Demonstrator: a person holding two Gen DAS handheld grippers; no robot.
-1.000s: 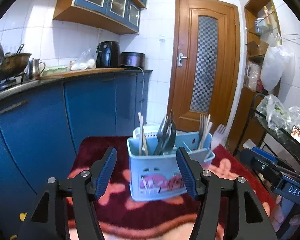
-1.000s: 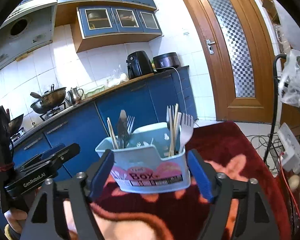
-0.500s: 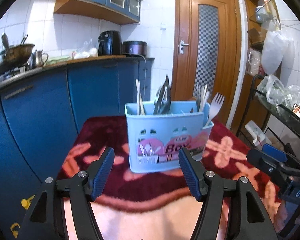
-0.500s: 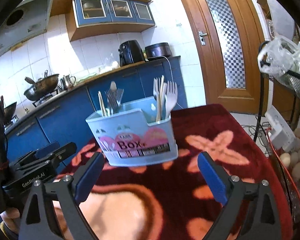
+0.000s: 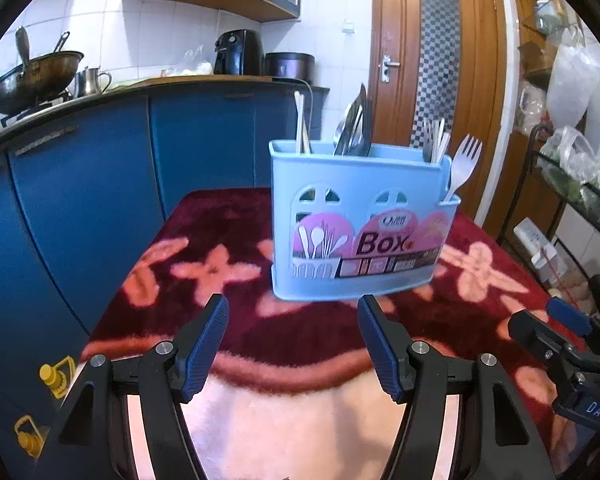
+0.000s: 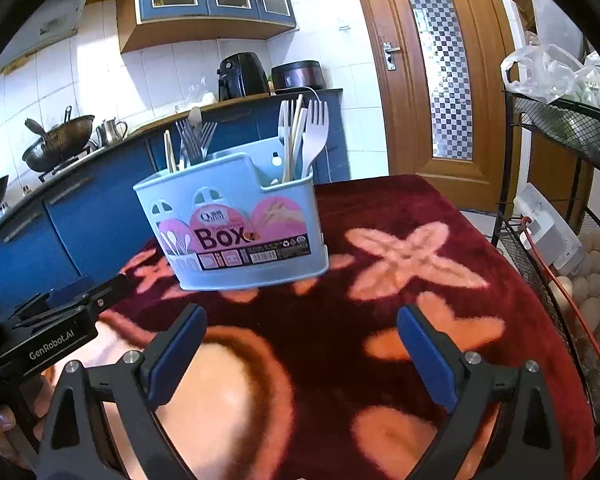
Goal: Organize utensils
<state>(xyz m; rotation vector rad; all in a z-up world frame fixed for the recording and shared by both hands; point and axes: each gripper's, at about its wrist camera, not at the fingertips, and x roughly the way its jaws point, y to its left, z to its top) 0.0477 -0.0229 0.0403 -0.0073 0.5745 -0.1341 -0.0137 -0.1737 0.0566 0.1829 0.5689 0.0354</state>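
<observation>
Upright on the red flowered blanket [image 5: 228,236] stands the light-blue caddy [image 5: 360,220] (its label reads "Box"), and everything else sits around it. Nearer the camera than the caddy, the left gripper [image 5: 293,346] has its jaws parted with nothing between them, not touching the caddy. The right gripper [image 6: 302,354], also short of the caddy, has its jaws spread very wide and empty. Inside the caddy, a white fork [image 5: 462,164] leans at the right end, chopsticks [image 5: 301,124] stand at the left, and metal utensils [image 5: 356,124], possibly spoons and knives, fill the middle. Behind the caddy run blue cabinets [image 5: 100,184].
</observation>
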